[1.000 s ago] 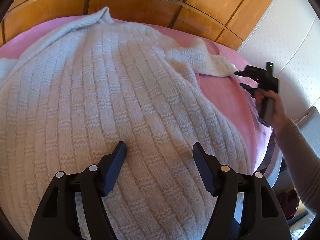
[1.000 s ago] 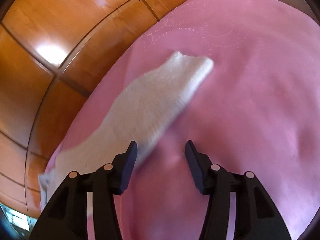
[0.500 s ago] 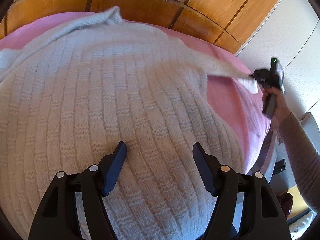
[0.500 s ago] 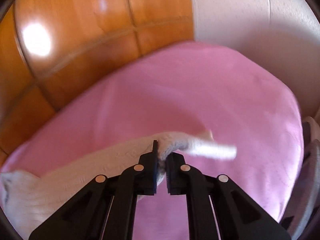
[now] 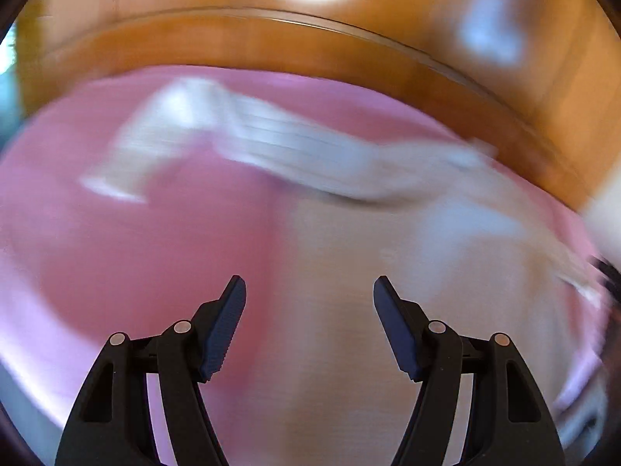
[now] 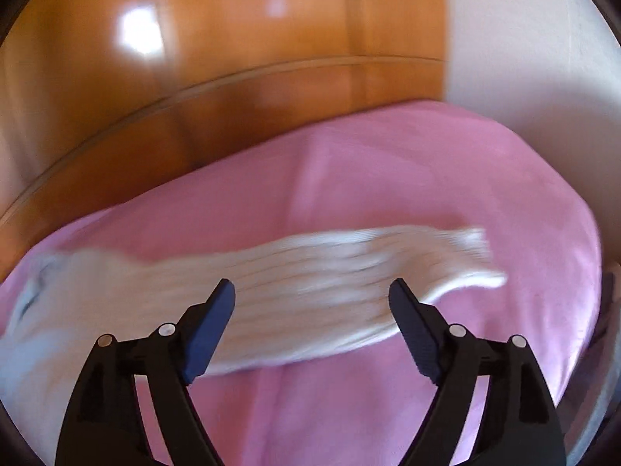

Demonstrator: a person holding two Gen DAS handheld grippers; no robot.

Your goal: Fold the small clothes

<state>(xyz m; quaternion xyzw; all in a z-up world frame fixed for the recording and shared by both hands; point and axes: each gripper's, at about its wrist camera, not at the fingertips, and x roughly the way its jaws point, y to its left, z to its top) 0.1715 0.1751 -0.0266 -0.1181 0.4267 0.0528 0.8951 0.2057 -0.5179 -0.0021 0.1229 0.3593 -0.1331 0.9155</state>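
A cream ribbed knit sweater (image 5: 388, 291) lies spread on the pink bed cover (image 5: 136, 252). The left wrist view is blurred; one sleeve (image 5: 163, 143) stretches toward the far left. My left gripper (image 5: 309, 295) is open and empty above the sweater's left edge. In the right wrist view the other sleeve (image 6: 330, 283) lies flat across the pink cover (image 6: 388, 178), cuff to the right. My right gripper (image 6: 311, 297) is open and empty just above that sleeve.
A glossy wooden headboard (image 5: 310, 50) runs along the far side of the bed, also in the right wrist view (image 6: 233, 58). A white wall (image 6: 524, 39) stands at the right. The bed's right edge (image 6: 594, 272) drops off near the cuff.
My right gripper, shut on the sleeve cuff half a second ago, has opened and the sleeve now lies stretched flat. My left gripper has swung left fast, toward the sweater's left edge.
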